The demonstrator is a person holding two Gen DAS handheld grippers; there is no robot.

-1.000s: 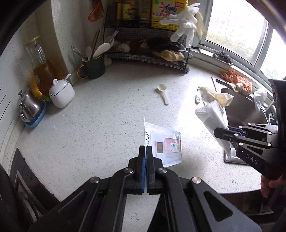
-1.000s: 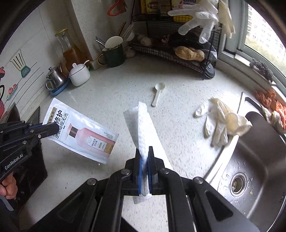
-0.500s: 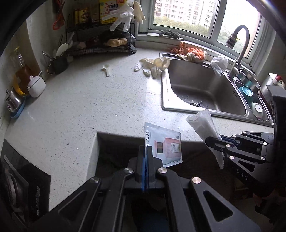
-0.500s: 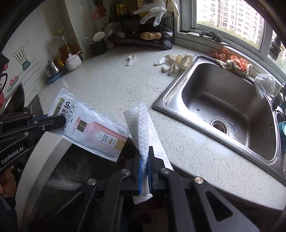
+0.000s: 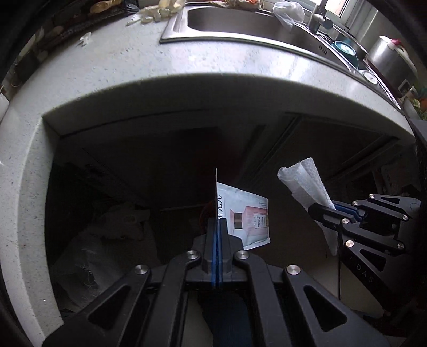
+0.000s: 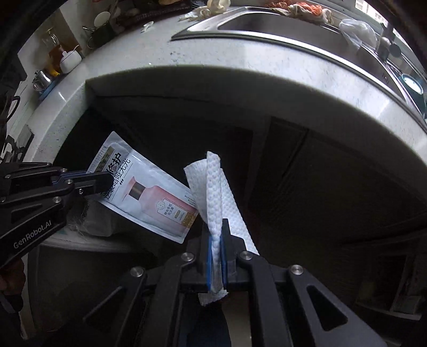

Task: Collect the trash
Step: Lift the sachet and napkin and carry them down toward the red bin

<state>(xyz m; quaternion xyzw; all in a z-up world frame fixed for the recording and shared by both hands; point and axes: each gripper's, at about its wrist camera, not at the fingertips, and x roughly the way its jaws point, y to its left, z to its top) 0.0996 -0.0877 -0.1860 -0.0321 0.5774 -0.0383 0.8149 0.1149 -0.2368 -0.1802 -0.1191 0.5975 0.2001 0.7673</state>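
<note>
- Trash is hanging in both grippers, out past the front edge of the worktop point(image 5: 186, 61), over the dark space in front of the cabinet doors point(image 6: 307, 170)
- Left gripper point(image 5: 216, 221) is clenching a flat white packet point(image 5: 248, 216) by one edge; a pink bottle and dark lettering are showing on the packet's face
- Right gripper point(image 6: 216, 235) is clenching a folded white paper towel point(image 6: 216, 192), which is sticking up between the blue pads and also poking out below them
- In the right wrist view the packet point(image 6: 149, 197) is slanting just beside the paper towel, with the left gripper point(image 6: 106, 178) reaching in from the left
- In the left wrist view the right gripper point(image 5: 320, 211) is coming in from the right with the paper towel point(image 5: 307, 181), apart from the packet
- A pale crumpled bag point(image 5: 106, 240) is lying low in the shadow under the worktop's left corner
- A steel sink point(image 5: 240, 24) is sitting in the worktop near its far edge, with rubber gloves point(image 5: 160, 10) lying beside the sink's left rim
</note>
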